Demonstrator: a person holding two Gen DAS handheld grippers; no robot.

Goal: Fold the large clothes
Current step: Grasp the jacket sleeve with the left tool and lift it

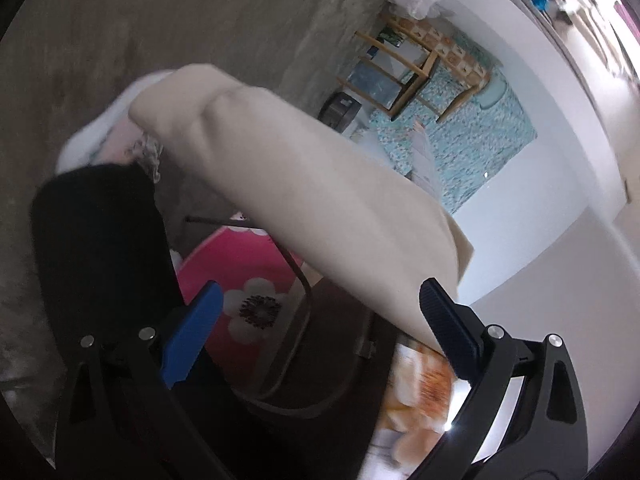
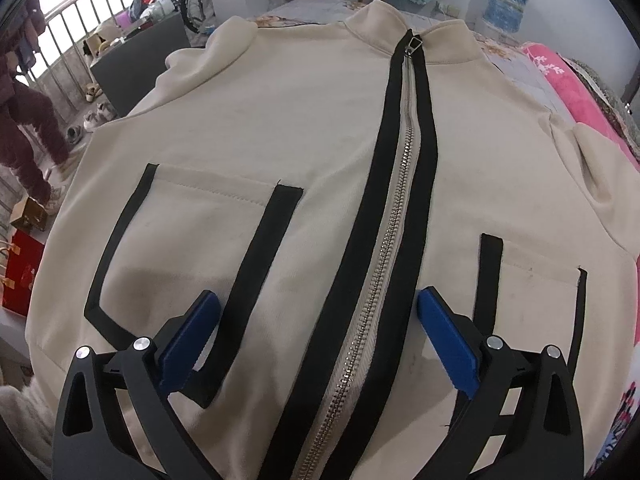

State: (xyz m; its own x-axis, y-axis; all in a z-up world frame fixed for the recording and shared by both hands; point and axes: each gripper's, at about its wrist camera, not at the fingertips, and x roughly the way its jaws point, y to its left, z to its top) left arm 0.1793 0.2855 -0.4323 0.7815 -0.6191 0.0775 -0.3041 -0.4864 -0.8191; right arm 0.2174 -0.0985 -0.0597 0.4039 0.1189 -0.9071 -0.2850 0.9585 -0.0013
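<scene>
In the right wrist view a cream zip-up jacket with black trim lies front-up and spread flat on a bed, collar at the far end. Its metal zipper is closed up to the collar. My right gripper hovers open over the lower front, its blue fingers on either side of the zipper strip. In the left wrist view a cream sleeve of the jacket stretches diagonally through the air. Its lower end rests against the right finger of my left gripper, which is wide open. The view is tilted and blurred.
A pink flowered blanket and a metal bed rail lie below the sleeve, with a dark bulky shape at left. Beside the bed stand a person in dark red trousers, shoes, a red gift bag and a railing. A pink blanket edges the bed's right.
</scene>
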